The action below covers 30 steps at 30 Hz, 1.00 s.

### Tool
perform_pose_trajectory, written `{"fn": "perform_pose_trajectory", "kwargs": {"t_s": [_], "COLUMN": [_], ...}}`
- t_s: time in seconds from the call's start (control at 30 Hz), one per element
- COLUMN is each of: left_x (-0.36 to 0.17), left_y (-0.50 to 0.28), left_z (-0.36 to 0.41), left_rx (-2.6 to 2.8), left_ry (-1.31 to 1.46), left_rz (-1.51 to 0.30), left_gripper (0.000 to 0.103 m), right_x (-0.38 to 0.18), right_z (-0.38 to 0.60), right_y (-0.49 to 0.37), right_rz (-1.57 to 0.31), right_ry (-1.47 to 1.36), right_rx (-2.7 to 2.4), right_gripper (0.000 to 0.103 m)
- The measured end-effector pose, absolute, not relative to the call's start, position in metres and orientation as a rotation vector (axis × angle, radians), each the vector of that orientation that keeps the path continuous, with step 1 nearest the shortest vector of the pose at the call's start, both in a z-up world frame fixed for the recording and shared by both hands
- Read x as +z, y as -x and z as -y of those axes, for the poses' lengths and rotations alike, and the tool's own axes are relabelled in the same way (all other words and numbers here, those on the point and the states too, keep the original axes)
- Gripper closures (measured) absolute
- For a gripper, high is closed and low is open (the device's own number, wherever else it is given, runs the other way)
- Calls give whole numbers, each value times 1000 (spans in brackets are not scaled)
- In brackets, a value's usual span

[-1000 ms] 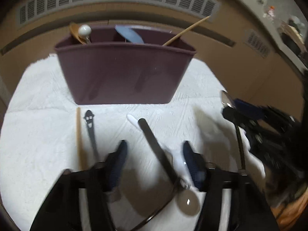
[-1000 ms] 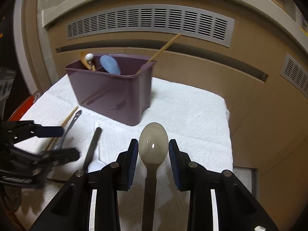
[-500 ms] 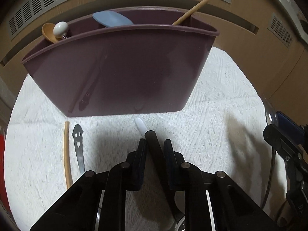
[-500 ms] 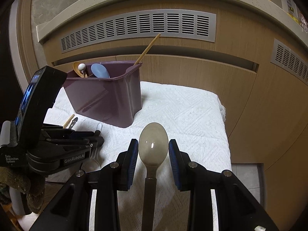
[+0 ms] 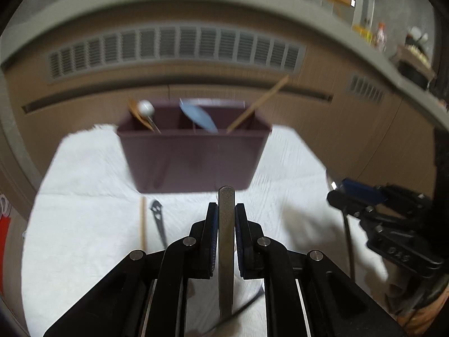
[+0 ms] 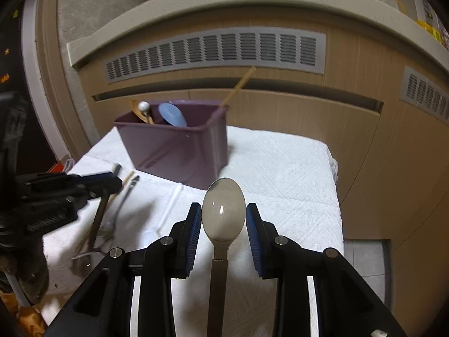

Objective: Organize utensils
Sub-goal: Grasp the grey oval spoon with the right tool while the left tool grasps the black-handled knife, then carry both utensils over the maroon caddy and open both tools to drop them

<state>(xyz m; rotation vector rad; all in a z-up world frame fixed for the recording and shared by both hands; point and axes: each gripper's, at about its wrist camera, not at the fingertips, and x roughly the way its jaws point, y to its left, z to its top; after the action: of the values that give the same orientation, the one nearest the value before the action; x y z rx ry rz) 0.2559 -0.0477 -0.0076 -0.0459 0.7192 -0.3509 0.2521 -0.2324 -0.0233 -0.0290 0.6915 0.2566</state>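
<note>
Currently the left gripper (image 5: pixel 226 219) is clamped on the flat dark handle (image 5: pixel 226 238) of a utensil; its jaws have just been closing, and both pads press the handle, which projects past the fingertips toward 12 o'clock. The utensil's working end hangs below the gripper in the right wrist view; its type cannot be determined.

The right gripper (image 6: pixel 224 219) carries a metal spoon (image 6: pixel 223 210). The bowl sits between the blue pads (image 6: pixel 194 224) with a narrow gap visible on each side. The dark handle runs back toward 6 o'clock between the finger frames. Where it is gripped cannot be seen.

The purple caddy (image 5: pixel 193 160) stands upright on the white towel (image 5: pixel 84 196), at 12 o'clock from the left gripper. Its left compartment holds a wooden spoon (image 5: pixel 136 112) and a white-knobbed utensil (image 5: pixel 146 108). The middle compartment holds a blue spatula (image 5: pixel 197 116). A wooden stick (image 5: pixel 258 104) leans out of the right compartment toward 1 o'clock.

On the towel, at 10 o'clock from the left gripper, a wooden chopstick (image 5: pixel 143 221) and a dark pierced-handle utensil (image 5: pixel 157 219) lie side by side. A white plastic spoon (image 6: pixel 168 210) lies flat at 10 o'clock from the right gripper. Background detail in the left wrist view is blurred.
</note>
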Motion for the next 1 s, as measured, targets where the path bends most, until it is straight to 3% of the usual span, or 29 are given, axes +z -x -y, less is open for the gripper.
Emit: {"fn": "perform_pose_trajectory", "kwargs": {"t_s": [0.13, 0.2, 0.63, 1.0], "left_x": [18, 26, 89, 170], "left_y": [-235, -228, -196, -204], "left_z": [28, 23, 0, -16], "left_rx": [-358, -362, -375, -338], "left_ry": [91, 105, 127, 94], "left_rz": [-635, -605, -436, -247], "left_gripper": [92, 100, 100, 100], "right_x": [-1, 10, 79, 164], "right_z": [219, 212, 178, 169], "right_y": [-235, -226, -192, -214], "right_rz": [-657, -638, -486, -132], "right_ry": [50, 54, 128, 50], "right_rx": [276, 286, 308, 347], "right_gripper": [73, 73, 73, 73]}}
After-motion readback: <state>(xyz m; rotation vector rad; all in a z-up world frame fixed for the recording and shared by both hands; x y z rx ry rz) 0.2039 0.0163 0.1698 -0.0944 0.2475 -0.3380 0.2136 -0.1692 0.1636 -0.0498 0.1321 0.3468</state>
